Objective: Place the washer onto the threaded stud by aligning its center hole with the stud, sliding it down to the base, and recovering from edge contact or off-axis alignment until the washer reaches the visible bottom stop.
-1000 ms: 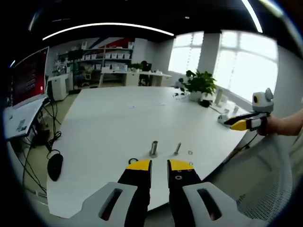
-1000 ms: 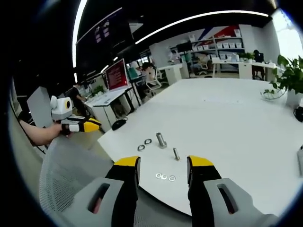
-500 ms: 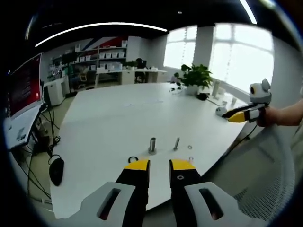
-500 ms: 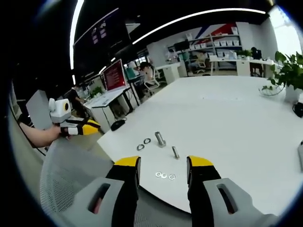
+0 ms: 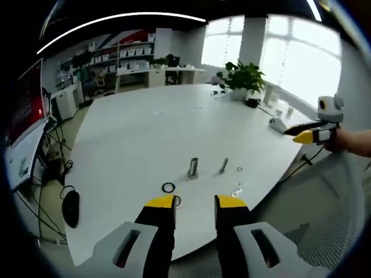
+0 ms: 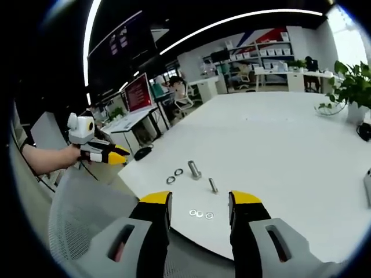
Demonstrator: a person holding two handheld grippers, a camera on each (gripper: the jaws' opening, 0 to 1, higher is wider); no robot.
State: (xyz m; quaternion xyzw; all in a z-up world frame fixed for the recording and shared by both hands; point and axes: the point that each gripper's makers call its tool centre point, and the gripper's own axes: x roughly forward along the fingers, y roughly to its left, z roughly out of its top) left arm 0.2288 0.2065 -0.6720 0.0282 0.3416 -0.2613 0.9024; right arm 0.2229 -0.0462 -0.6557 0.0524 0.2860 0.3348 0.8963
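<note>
Washers lie loose on the white table [image 5: 133,139] near its front edge: three small ones [image 6: 200,215] in a row just ahead of the right gripper [image 6: 200,202], and two larger rings [image 6: 174,176] side by side left of the thick stud [image 6: 194,170] in the right gripper view. In the left gripper view, one dark ring [image 5: 168,187] lies beside that thick stud [image 5: 193,168], with a second washer [image 5: 176,200] at the left gripper's [image 5: 195,204] jaw tip, contact not discernible. The slim threaded stud [image 5: 224,165] stands upright beside the thick one, bare of any washer. Both grippers are released, jaws parted with a clear gap, grasping nothing and hovering short of the table edge. A potted plant [image 5: 243,78] stands at the far side.
</note>
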